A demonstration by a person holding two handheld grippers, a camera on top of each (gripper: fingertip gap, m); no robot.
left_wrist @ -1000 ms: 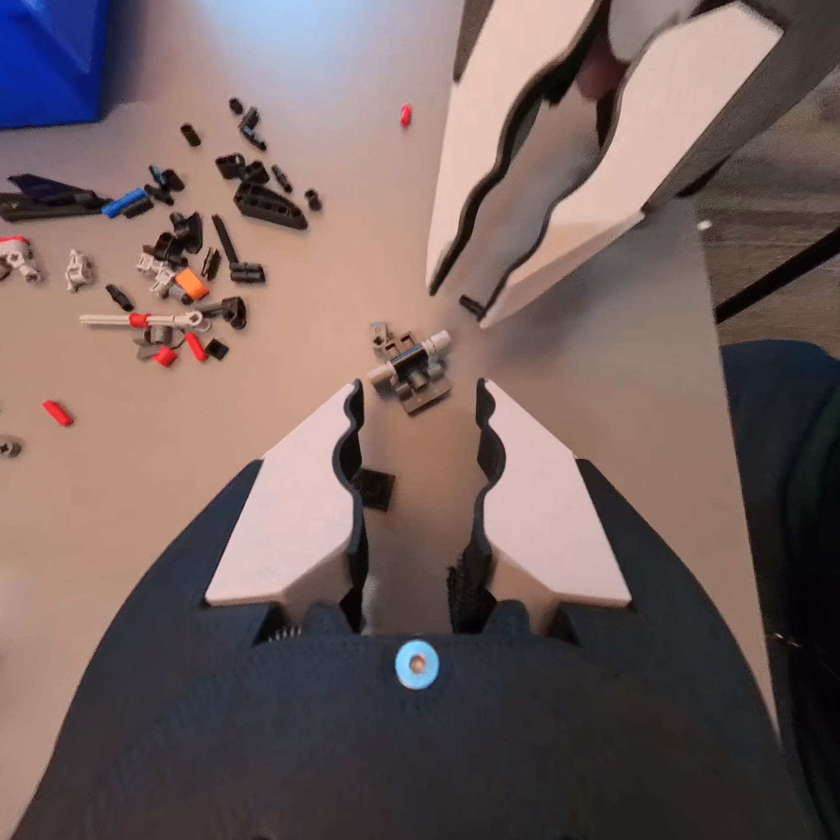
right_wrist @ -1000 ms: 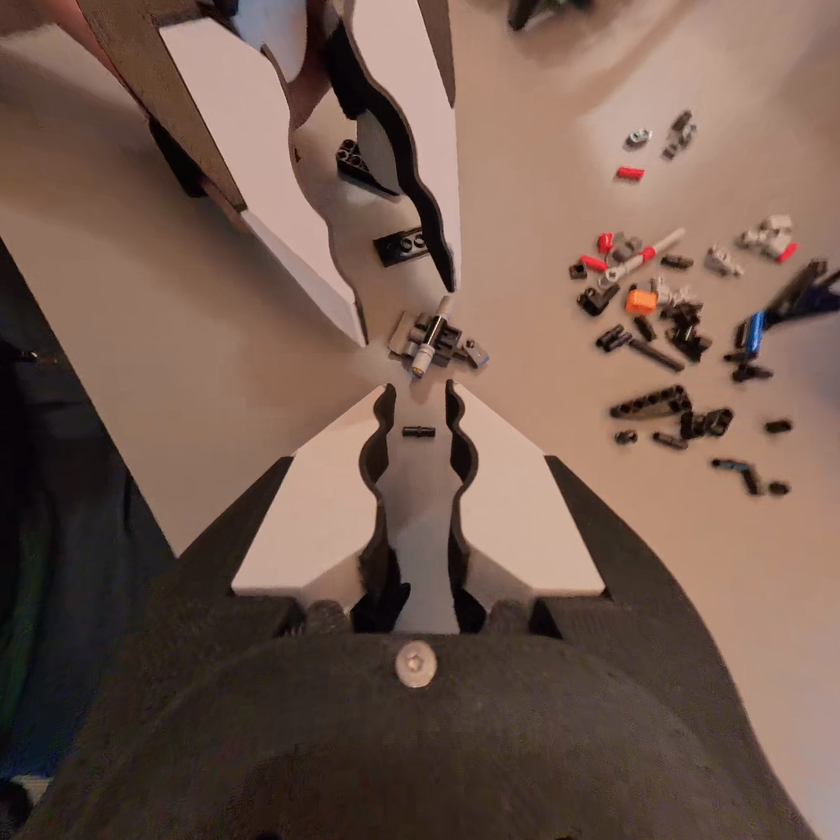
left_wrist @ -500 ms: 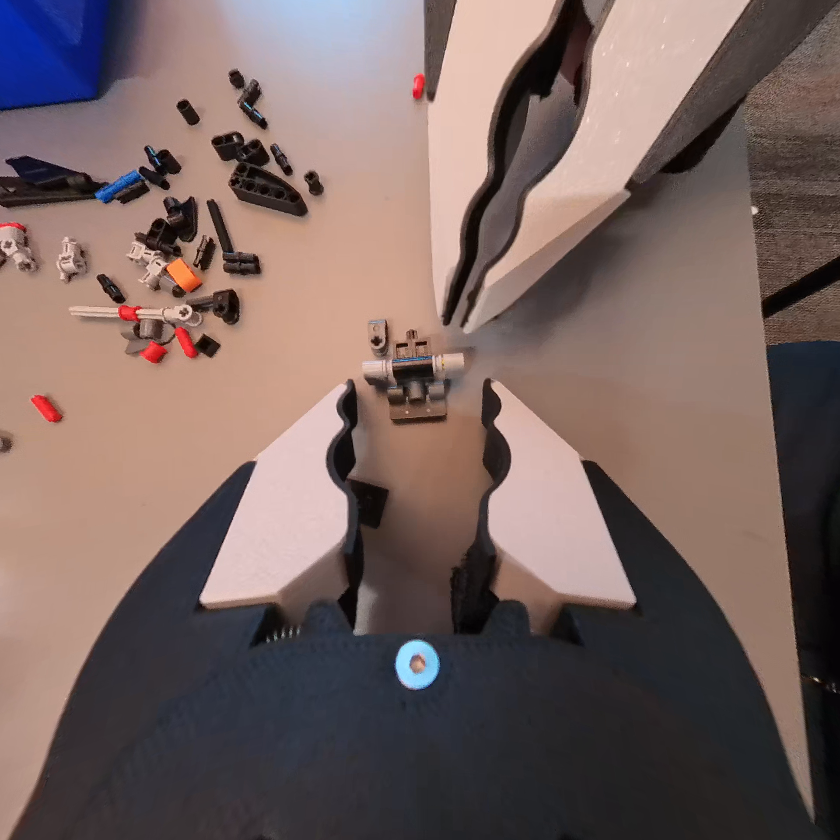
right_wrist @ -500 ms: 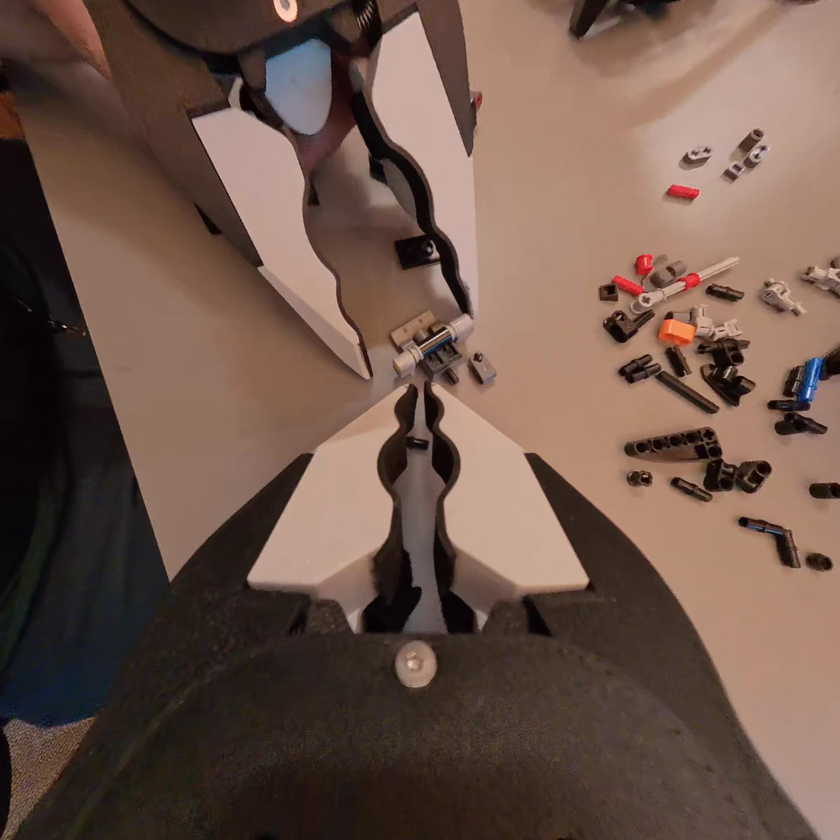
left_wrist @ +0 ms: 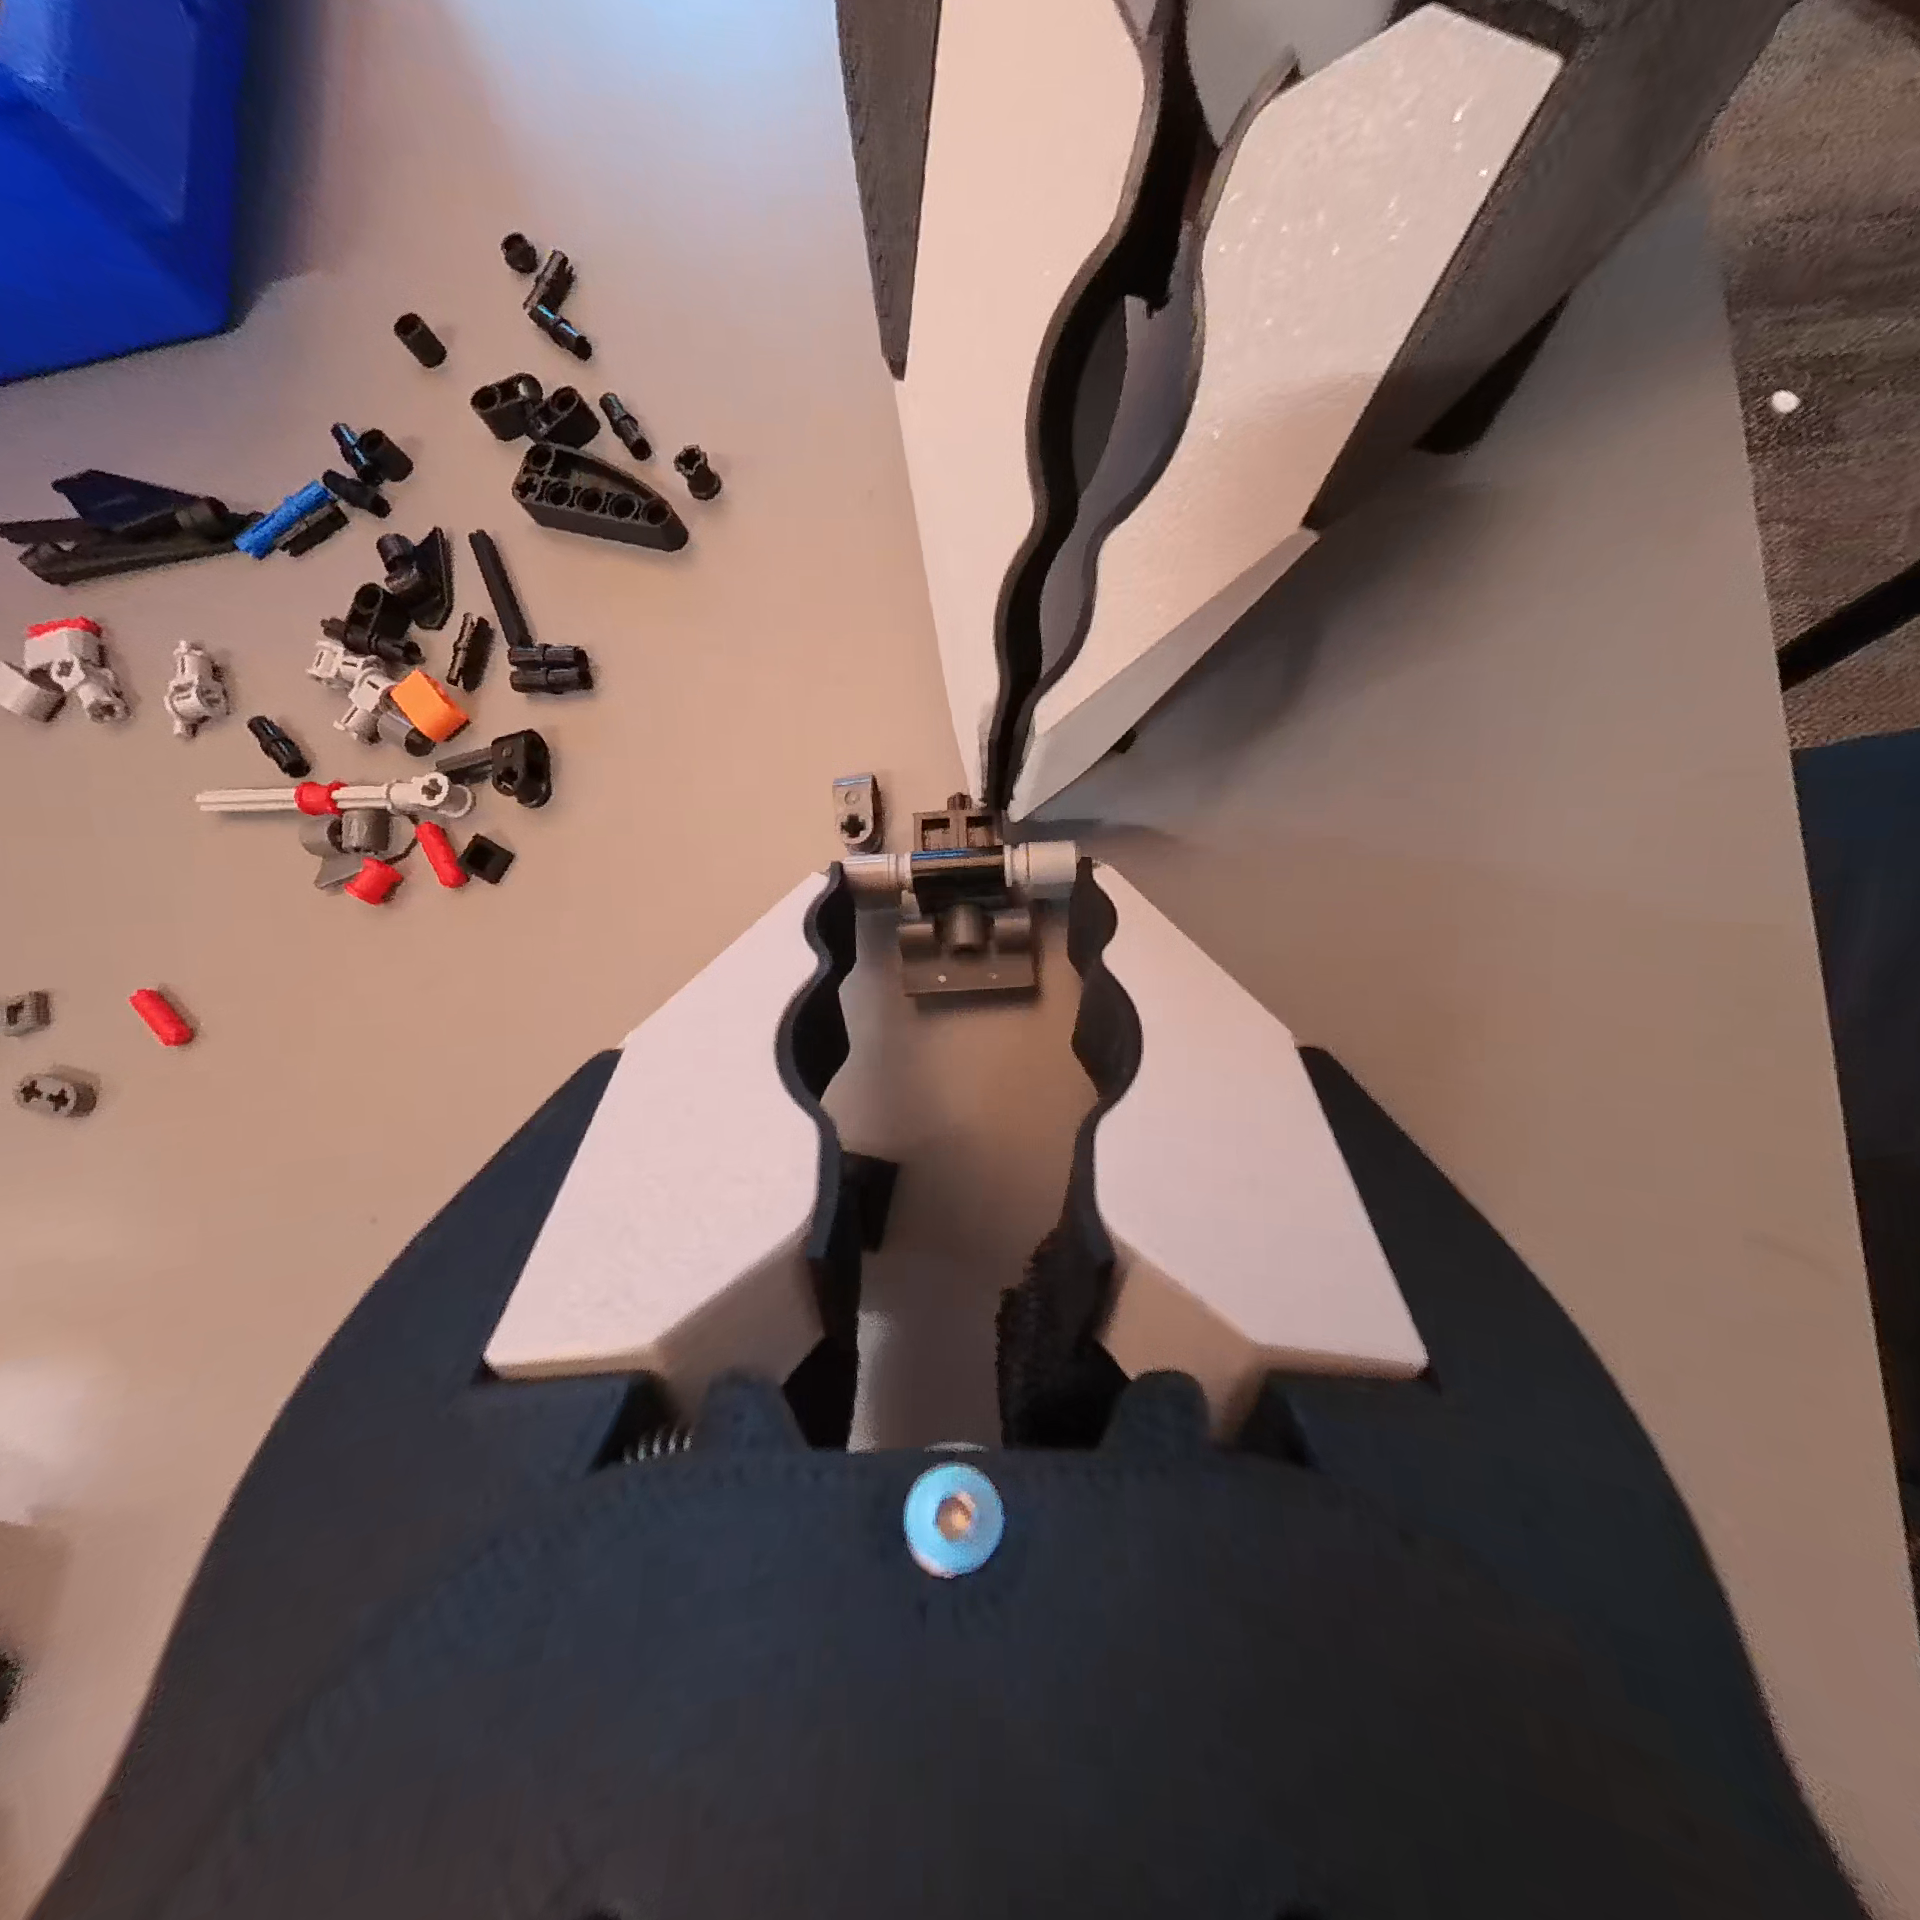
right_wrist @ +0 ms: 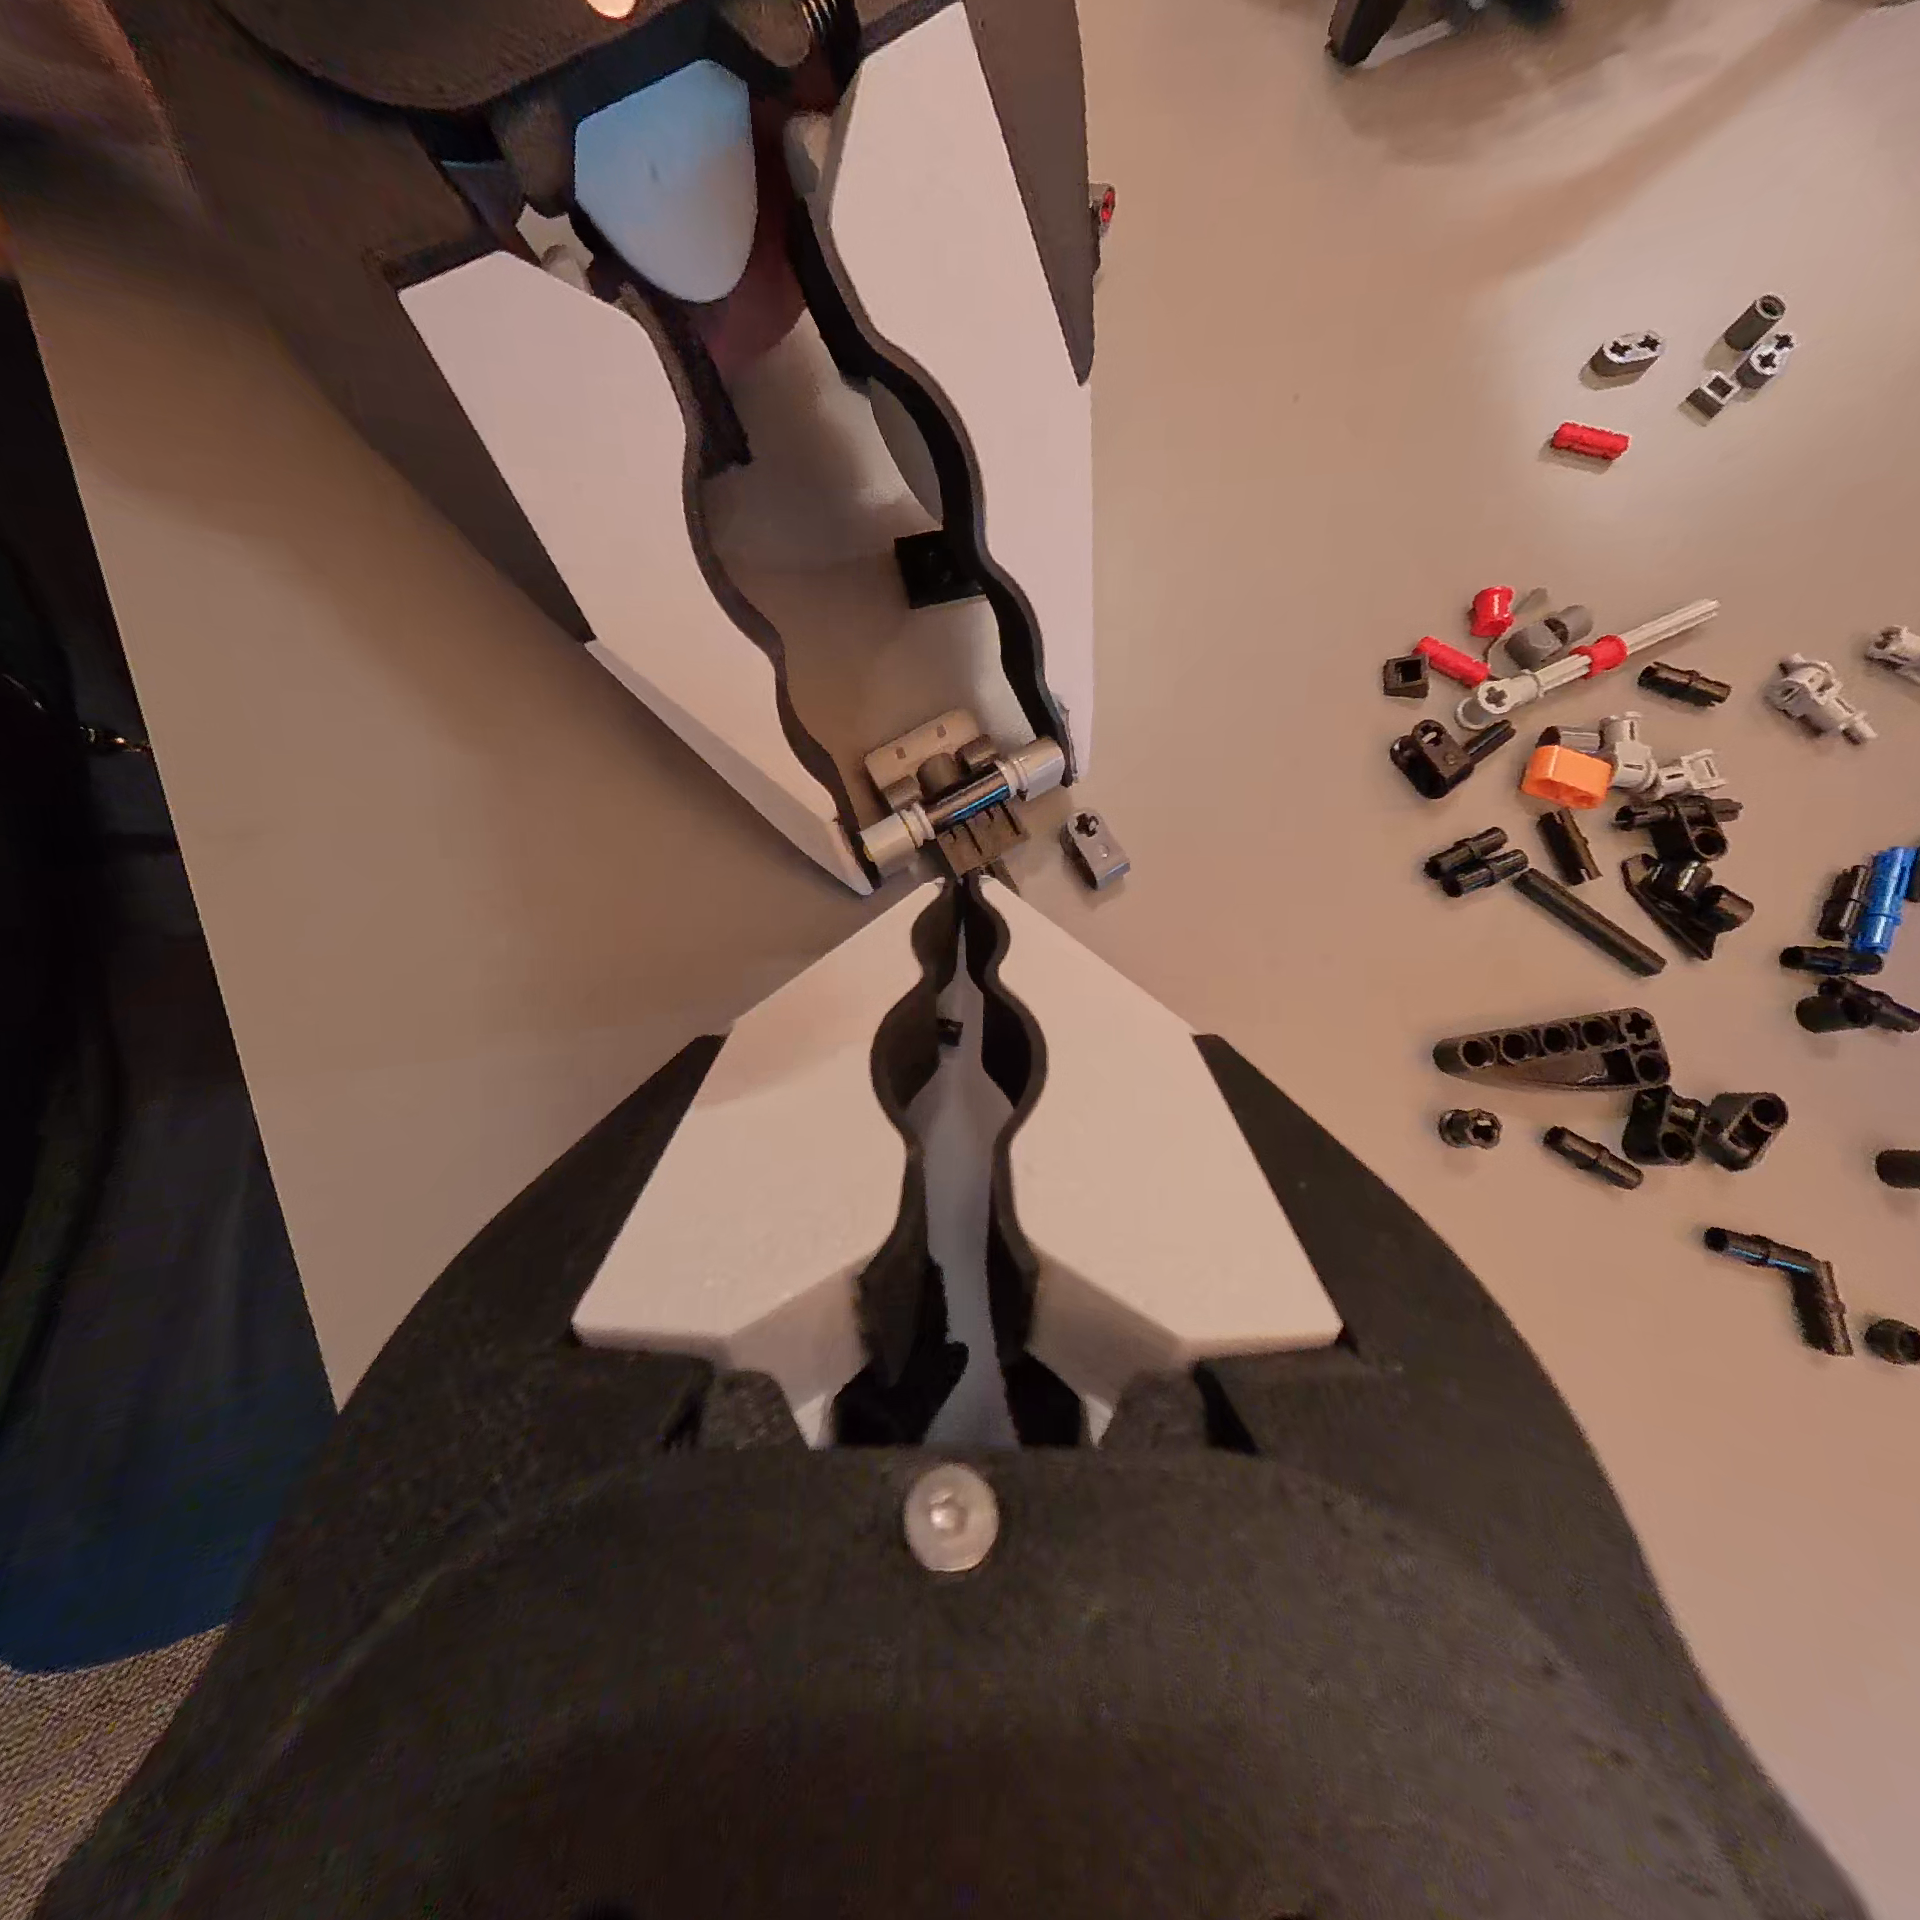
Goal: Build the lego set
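Observation:
A small assembly (left_wrist: pixel 966 956), a grey plate with a black block and a light grey cross bar, lies on the tan table. My left gripper (left_wrist: pixel 961 883) has its fingertips against both ends of the bar. From the right wrist view, the assembly (right_wrist: pixel 925 764) sits between the left gripper's tips (right_wrist: pixel 966 821). My right gripper (right_wrist: pixel 961 894) is shut on a small black pin (right_wrist: pixel 948 1029), mostly hidden between its pads. Its tips (left_wrist: pixel 1003 800) touch the black block's far side. A loose grey connector (left_wrist: pixel 857 810) lies beside the assembly.
A scatter of black, grey, red, blue and orange parts (left_wrist: pixel 416 675) lies left of the assembly, on the right in the right wrist view (right_wrist: pixel 1610 831). A black square piece (right_wrist: pixel 935 571) lies under the left gripper. A blue box (left_wrist: pixel 94 156) stands far left. The table edge (left_wrist: pixel 1766 935) is close. My two grippers' fingertips are within a few centimetres of each other.
My right gripper closed on the black pin and moved in until its tips touched the assembly. My left gripper moved forward and narrowed around the bar. The assembly turned square to the left gripper.

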